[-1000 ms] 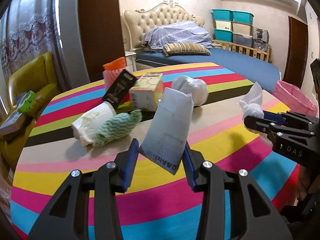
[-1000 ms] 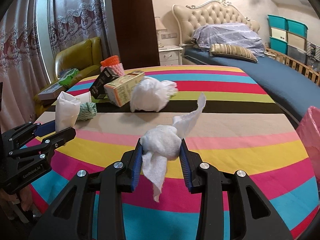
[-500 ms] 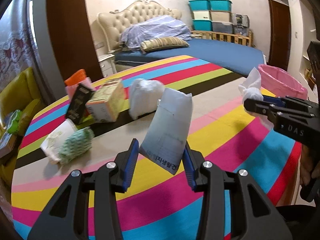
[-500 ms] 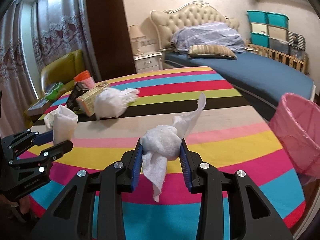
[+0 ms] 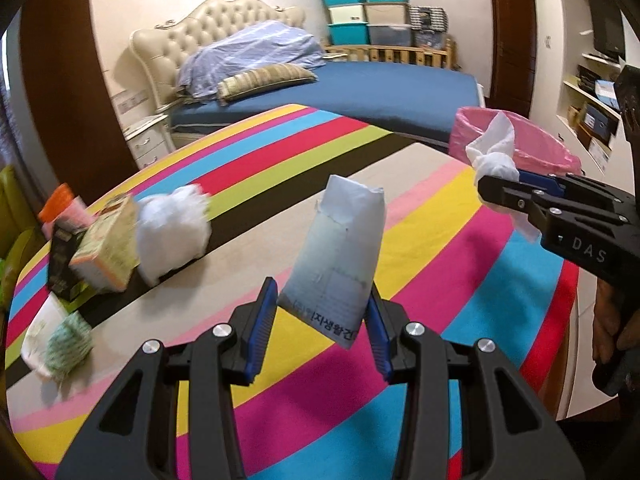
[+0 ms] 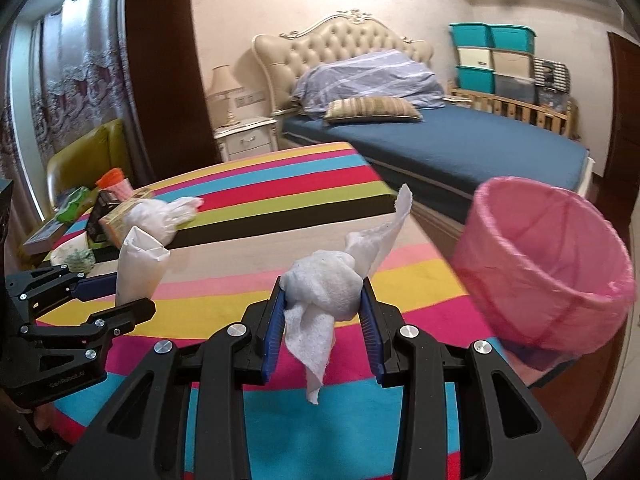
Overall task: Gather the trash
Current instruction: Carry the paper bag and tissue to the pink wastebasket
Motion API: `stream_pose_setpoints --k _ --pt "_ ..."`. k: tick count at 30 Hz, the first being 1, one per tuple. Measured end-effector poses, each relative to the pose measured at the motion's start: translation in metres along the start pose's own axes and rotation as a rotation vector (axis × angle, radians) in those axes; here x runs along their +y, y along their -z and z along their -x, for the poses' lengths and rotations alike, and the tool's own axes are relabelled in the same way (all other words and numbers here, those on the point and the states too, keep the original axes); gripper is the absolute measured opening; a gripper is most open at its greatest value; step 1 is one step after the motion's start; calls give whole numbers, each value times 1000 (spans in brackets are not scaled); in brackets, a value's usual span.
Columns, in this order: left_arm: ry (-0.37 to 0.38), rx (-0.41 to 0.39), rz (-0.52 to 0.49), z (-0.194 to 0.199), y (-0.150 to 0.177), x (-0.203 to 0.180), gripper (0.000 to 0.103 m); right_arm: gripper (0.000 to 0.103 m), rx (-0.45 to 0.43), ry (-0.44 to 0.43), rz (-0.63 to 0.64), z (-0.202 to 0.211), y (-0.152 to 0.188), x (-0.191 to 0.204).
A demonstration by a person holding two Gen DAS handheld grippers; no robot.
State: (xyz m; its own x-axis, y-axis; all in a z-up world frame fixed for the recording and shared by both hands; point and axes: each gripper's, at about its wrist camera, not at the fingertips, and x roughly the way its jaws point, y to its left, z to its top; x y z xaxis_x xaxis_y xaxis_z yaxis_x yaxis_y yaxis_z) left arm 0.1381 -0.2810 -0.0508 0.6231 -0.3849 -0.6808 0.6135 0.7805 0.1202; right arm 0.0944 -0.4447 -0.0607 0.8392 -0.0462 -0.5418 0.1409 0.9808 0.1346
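Left wrist view: our left gripper clamps a paper envelope above the striped table, with the pink bin far right past the table edge.

Right wrist view: our right gripper pinches a crumpled tissue, just left of the pink bin.
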Motion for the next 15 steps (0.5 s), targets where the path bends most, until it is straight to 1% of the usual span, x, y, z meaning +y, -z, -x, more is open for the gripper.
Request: stream_pose_setpoints --k 10,15 --pt "105 22 -58 -31 -42 -47 41 35 -26 96 -59 17 0 -60" --pt "155 15 -80 -46 -66 -80 41 35 -44 155 -86 27 -2 -94"
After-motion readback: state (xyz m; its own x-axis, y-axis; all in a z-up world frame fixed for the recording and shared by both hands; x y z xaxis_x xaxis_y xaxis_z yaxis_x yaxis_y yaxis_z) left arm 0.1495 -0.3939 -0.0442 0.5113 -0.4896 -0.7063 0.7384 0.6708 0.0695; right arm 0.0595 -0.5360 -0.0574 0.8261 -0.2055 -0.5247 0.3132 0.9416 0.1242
